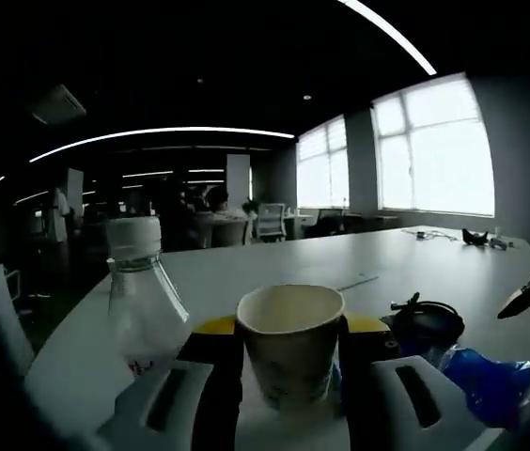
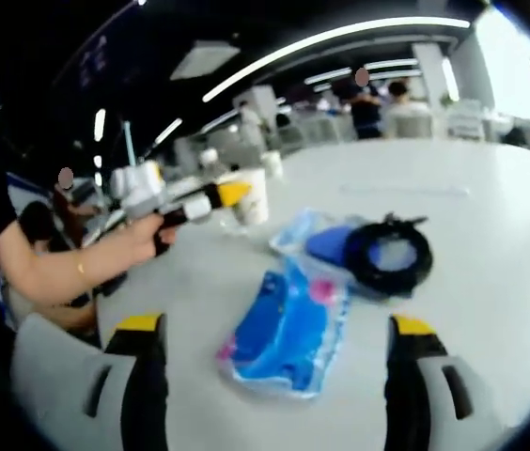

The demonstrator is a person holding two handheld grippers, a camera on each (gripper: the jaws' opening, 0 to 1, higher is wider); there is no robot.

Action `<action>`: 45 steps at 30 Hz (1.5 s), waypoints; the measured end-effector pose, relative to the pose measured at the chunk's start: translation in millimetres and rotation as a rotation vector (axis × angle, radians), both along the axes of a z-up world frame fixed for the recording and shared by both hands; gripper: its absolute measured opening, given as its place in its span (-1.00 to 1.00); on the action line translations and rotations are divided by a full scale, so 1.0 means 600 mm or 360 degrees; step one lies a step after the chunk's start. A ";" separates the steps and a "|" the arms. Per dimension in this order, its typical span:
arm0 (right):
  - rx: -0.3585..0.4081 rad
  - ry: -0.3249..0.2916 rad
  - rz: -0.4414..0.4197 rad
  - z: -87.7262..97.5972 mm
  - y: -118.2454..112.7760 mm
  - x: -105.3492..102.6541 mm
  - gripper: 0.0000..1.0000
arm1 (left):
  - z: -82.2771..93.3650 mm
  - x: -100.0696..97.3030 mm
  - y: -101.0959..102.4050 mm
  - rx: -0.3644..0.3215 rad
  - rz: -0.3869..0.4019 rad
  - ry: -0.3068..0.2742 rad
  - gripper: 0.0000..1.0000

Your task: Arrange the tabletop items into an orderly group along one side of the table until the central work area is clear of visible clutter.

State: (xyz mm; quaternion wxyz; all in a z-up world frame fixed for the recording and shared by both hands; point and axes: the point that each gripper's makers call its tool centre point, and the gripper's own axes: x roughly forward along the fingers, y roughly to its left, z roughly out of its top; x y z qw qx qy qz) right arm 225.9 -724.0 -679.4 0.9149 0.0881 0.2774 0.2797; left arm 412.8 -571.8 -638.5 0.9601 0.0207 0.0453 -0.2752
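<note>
Two grippers, one job each. Low centre of the left gripper view, the left gripper clasps a paper cup, a water bottle just left. The right gripper hangs spread and empty, a blue packet lying lengthwise between its jaws, nearer it.

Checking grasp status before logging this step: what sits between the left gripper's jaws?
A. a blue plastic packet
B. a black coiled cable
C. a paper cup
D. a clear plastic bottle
C: in the left gripper view the paper cup stands between the left gripper's two jaws, with the bottle beside it.
</note>
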 end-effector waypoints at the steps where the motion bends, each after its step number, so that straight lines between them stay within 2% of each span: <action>1: -0.0001 0.0005 0.0000 -0.002 0.000 0.000 0.88 | -0.003 0.002 -0.001 -0.0007 -0.0001 -0.0004 -0.23; 8: 0.0003 0.0013 -0.0020 -0.008 -0.006 0.002 0.87 | -0.014 0.014 -0.001 -0.0029 0.0029 0.0000 -0.23; 20: 0.0010 0.0027 -0.0036 -0.020 -0.007 0.004 0.84 | -0.046 0.020 -0.008 0.0046 0.0066 -0.0002 -0.23; 22: 0.0009 0.0031 -0.0044 -0.022 -0.009 0.004 0.83 | -0.050 0.020 -0.010 0.0017 0.0065 0.0009 -0.23; 29: 0.0010 0.0030 -0.0063 -0.023 -0.016 0.004 0.82 | -0.065 0.020 -0.009 0.0069 0.0083 0.0032 -0.21; 35: 0.0018 0.0032 -0.0080 -0.024 -0.020 0.005 0.81 | -0.081 0.010 -0.009 0.0080 0.0069 0.0115 -0.22; 39: 0.0023 0.0026 -0.0087 -0.022 -0.020 0.007 0.81 | -0.091 0.006 -0.001 0.0066 0.0120 0.0189 -0.07; 45: 0.0053 -0.0012 -0.0135 -0.006 -0.032 0.014 0.81 | -0.090 -0.003 -0.004 0.0020 0.0131 0.0242 0.10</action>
